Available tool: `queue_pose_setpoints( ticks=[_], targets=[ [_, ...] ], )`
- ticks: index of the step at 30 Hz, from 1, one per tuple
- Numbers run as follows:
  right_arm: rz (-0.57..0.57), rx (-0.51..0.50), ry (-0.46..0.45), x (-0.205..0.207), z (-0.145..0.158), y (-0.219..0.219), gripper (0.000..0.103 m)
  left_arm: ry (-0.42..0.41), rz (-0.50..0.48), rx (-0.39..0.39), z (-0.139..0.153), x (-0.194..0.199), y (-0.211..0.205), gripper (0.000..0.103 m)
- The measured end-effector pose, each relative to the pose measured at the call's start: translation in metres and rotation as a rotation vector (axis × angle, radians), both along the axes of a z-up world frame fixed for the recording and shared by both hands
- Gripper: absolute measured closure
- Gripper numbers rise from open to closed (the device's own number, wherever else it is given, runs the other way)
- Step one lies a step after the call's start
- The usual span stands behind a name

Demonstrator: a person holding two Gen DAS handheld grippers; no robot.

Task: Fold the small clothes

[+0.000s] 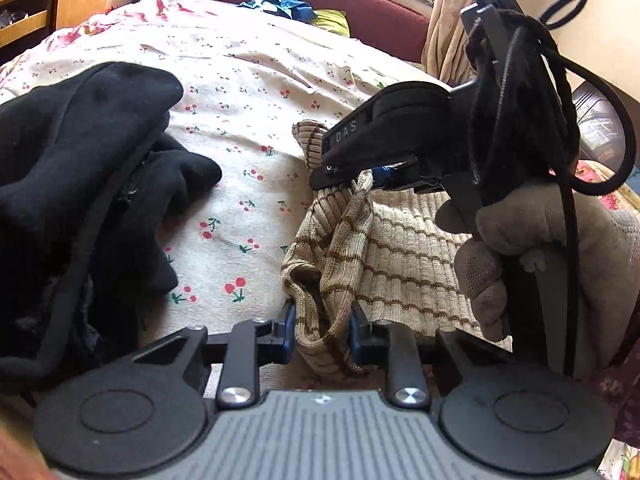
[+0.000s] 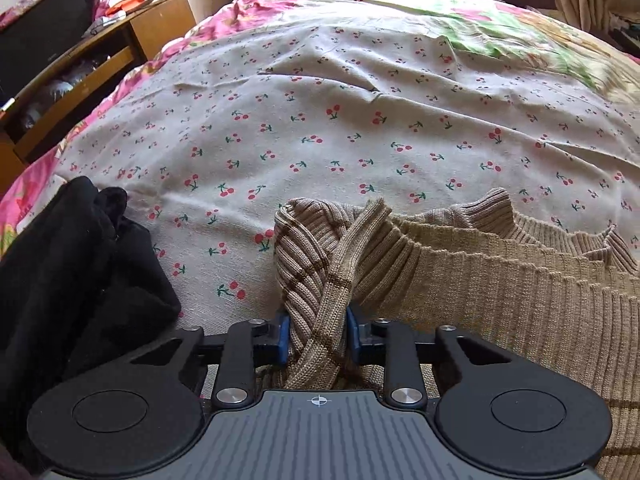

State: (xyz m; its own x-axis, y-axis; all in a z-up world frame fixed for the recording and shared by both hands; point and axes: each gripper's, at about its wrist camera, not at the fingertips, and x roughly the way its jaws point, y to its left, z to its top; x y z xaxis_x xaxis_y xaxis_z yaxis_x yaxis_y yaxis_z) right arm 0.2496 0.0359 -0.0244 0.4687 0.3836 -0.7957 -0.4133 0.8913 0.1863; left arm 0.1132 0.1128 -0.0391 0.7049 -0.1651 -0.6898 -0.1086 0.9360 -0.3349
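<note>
A beige ribbed knit garment with brown stripes (image 1: 400, 248) lies on the cherry-print sheet (image 1: 240, 120). My left gripper (image 1: 323, 332) is shut on a bunched edge of it, which fills the gap between the blue pads. My right gripper (image 1: 352, 178), held by a gloved hand (image 1: 532, 232), pinches another edge of the same garment farther up. In the right wrist view, the right gripper (image 2: 318, 332) is shut on a twisted fold of the knit garment (image 2: 500, 292), and the rest spreads to the right over the sheet (image 2: 360, 120).
A pile of black clothes (image 1: 80, 180) (image 2: 60, 272) lies on the bed to the left of the garment. Blue and yellow clothing (image 1: 280, 0) rests on a red seat behind the bed. A wooden shelf unit (image 2: 100, 64) stands at the far left.
</note>
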Motion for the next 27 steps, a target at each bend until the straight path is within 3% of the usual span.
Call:
queue_pose_setpoints(
  ticks=[8, 15, 18, 22, 27],
  targets=[
    [-0.099, 0.241, -0.029, -0.011, 0.038, -0.077, 0.084, -0.118, -0.124, 0.035, 0.039, -0.003, -0.039, 0.070],
    [-0.273, 0.370, -0.092, -0.033, 0.067, -0.209, 0.086, -0.214, -0.359, 0.023, 0.065, 0.010, -0.120, 0.070],
    [-0.369, 0.393, -0.096, -0.039, 0.059, -0.262, 0.087, -0.211, -0.461, 0.019, 0.062, 0.018, -0.163, 0.070],
    [-0.497, 0.425, -0.015, -0.043, 0.017, -0.316, 0.087, -0.141, -0.567, 0.045, 0.042, 0.026, -0.215, 0.070],
    [-0.535, 0.544, 0.056, -0.043, -0.017, -0.348, 0.087, -0.077, -0.599, 0.088, 0.028, 0.028, -0.241, 0.070]
  ],
)
